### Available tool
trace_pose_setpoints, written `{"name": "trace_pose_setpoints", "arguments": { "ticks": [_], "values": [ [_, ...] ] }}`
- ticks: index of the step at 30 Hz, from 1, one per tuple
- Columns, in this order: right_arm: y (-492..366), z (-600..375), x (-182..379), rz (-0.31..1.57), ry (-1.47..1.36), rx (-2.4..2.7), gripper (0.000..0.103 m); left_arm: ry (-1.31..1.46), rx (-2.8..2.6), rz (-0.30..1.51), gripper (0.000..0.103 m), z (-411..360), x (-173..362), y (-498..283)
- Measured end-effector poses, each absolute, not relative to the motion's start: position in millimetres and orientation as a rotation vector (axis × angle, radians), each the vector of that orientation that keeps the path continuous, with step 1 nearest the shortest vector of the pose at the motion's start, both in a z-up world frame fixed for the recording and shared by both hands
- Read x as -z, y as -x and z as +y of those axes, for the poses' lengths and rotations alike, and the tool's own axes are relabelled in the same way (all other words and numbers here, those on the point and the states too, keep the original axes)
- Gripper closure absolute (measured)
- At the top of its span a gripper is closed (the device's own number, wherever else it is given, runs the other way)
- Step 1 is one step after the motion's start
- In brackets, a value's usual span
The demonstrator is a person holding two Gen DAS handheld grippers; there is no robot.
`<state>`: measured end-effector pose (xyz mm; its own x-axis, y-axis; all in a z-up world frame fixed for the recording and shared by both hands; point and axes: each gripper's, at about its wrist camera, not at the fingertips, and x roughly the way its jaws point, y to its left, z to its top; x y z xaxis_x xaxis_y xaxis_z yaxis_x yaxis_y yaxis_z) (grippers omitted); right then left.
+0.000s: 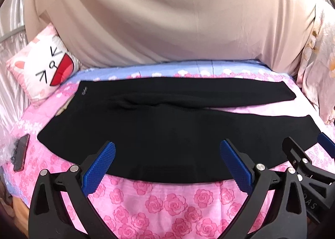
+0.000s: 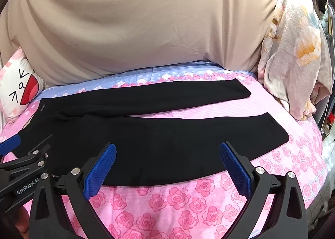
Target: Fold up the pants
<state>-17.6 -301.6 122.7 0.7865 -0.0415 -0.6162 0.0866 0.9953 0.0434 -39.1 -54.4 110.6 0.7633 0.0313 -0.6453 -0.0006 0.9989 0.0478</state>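
Pants point(image 1: 167, 130) lie spread flat on the bed point(image 1: 167, 201), legs apart. Both our grippers, left point(image 1: 167, 163) and right point(image 2: 167, 165), hover with jaws open, empty. Soft, limp, light cloth; we'd pinch the near leg's edge.

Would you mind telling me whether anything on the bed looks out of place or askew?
The pants lie flat, legs spread apart, with some bunching at the crotch. A dark phone sits on the bedsheet near its left edge, apart from the pants. Nothing looks spilled or damaged.
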Motion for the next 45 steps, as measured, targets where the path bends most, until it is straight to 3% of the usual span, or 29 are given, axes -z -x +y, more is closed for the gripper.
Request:
{"name": "trace_pose_setpoints", "arguments": {
  "ticks": [45],
  "values": [
    [5, -288, -114, 0.698, -0.069, 0.054, 0.005, -0.073, -0.004, 0.749, 0.005, -48, -93, 28]
  ]
}}
